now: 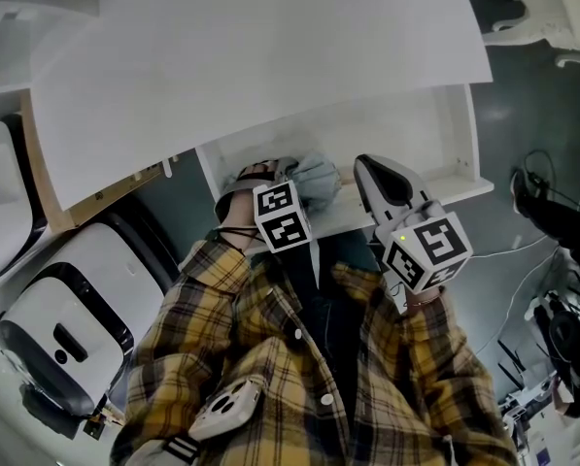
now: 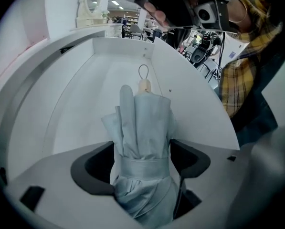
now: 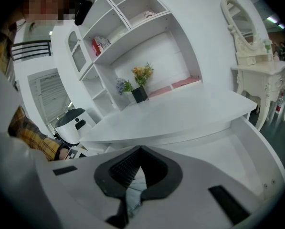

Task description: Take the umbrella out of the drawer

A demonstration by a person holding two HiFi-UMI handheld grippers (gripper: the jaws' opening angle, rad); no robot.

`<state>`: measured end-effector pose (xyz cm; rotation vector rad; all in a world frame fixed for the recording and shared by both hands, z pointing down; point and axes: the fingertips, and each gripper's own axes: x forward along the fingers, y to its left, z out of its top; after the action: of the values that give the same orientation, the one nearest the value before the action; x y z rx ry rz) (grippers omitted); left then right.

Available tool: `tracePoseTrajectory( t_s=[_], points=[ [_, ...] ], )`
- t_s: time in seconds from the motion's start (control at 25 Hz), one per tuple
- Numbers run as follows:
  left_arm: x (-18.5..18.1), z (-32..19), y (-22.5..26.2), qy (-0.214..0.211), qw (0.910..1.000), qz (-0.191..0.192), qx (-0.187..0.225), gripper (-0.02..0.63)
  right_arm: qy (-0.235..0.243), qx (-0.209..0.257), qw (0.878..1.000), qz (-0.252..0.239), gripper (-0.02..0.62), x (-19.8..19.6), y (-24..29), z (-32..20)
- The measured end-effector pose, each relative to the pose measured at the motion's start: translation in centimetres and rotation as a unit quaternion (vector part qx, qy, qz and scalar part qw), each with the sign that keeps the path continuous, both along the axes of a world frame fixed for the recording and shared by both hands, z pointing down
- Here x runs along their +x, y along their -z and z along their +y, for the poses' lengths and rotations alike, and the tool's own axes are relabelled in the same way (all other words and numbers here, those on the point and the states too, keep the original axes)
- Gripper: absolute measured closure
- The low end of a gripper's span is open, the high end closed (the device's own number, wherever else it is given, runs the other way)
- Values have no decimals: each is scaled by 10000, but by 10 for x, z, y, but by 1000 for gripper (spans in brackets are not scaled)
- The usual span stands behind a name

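A folded pale blue umbrella (image 1: 321, 177) lies in the open white drawer (image 1: 467, 134) under the desk top. Seen in the left gripper view, the umbrella (image 2: 144, 123) lies lengthwise, its strap wound round it and its loop end pointing to the drawer's back wall (image 2: 85, 104). My left gripper (image 2: 141, 163) points steeply down over it with jaws wide; the umbrella sits between the pads, with a gap beside the left pad. My right gripper (image 1: 367, 166) hovers at the drawer's front beside the umbrella, tips together (image 3: 140, 149).
A white desk top (image 1: 270, 56) overhangs the drawer. A white and black machine (image 1: 66, 338) stands on the floor to the left. Cables (image 1: 552, 260) lie on the floor at right. Shelves with flowers (image 3: 141, 78) and a dressing table (image 3: 257, 70) stand behind.
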<state>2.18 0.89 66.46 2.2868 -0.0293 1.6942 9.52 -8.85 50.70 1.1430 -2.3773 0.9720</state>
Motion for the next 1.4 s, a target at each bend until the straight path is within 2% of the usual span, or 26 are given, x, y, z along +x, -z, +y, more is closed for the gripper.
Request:
tracePoseTrajectory(
  t_s=[0.56, 1.16, 1.4],
  points=[
    [0, 4, -18, -159, 9997, -203, 23, 241, -15, -57, 10000, -5, 578, -9, -4, 3],
    [4, 0, -20, -179, 9996, -32, 227, 242, -16, -114, 9999, 12, 578, -11, -8, 7],
    [7, 2, -18, -373, 9989, -30, 288, 282, -31, -66, 10000, 11, 578, -9, -4, 4]
  ],
)
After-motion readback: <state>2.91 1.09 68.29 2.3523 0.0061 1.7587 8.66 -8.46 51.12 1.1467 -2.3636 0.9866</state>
